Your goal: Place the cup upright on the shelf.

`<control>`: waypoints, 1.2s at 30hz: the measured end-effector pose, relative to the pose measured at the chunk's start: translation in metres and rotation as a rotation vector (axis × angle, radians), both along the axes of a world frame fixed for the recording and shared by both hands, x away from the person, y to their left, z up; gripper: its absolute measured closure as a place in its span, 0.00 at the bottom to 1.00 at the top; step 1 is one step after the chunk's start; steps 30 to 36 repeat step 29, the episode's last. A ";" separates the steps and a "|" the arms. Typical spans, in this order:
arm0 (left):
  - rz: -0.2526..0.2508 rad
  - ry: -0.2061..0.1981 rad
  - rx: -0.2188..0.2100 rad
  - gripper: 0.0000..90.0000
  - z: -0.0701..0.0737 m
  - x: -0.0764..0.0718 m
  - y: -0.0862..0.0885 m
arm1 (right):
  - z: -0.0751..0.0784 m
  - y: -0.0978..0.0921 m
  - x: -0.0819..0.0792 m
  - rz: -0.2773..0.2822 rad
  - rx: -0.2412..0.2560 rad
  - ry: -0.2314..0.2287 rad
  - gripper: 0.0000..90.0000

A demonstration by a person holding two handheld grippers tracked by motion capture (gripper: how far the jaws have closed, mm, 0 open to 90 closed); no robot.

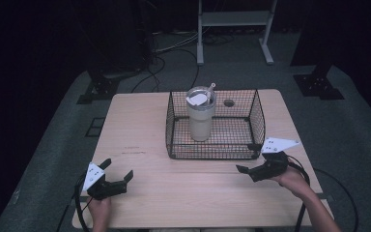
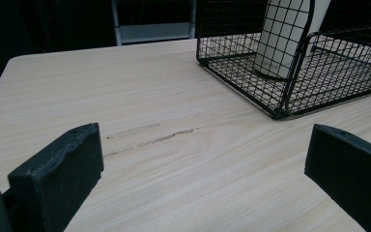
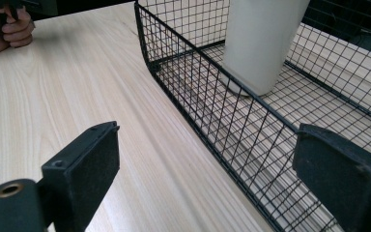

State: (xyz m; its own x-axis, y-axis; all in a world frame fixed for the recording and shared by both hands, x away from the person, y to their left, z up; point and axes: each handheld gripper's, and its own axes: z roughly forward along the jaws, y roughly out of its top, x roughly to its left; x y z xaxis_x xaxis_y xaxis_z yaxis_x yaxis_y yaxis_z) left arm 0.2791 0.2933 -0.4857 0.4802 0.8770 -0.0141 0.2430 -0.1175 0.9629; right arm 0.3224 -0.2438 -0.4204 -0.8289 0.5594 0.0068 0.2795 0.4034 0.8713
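Note:
A cream tumbler (image 1: 201,118) with a clear lid and a straw stands upright inside a black wire basket (image 1: 212,155) at the back middle of the wooden table (image 1: 140,130). My left gripper (image 1: 119,167) rests low at the table's front left, open and holding nothing. In its own view the left gripper (image 2: 203,159) faces bare wood, with the basket (image 2: 280,104) and tumbler (image 2: 280,38) farther off. My right gripper (image 1: 245,157) sits at the basket's front right corner, open. Seen along its jaws, the right gripper (image 3: 207,164) straddles the basket's front wall (image 3: 212,96), with the tumbler (image 3: 263,43) beyond.
A round hole (image 1: 229,103) in the tabletop shows through the basket's back right. Beyond the table stand a white frame (image 1: 234,19), floor cables (image 1: 159,63) and two black stand bases (image 1: 99,89) (image 1: 319,84). The other hand (image 3: 5,26) appears far off in the right gripper view.

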 end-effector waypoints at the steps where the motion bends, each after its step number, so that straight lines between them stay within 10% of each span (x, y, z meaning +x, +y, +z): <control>1: 0.000 0.000 0.000 0.00 0.000 0.000 0.000 | 0.000 0.000 0.000 0.000 0.000 0.000 0.10; 36: 0.007 0.007 0.014 0.00 0.000 0.001 -0.001 | -0.065 -0.019 -0.056 -0.163 0.114 0.003 0.10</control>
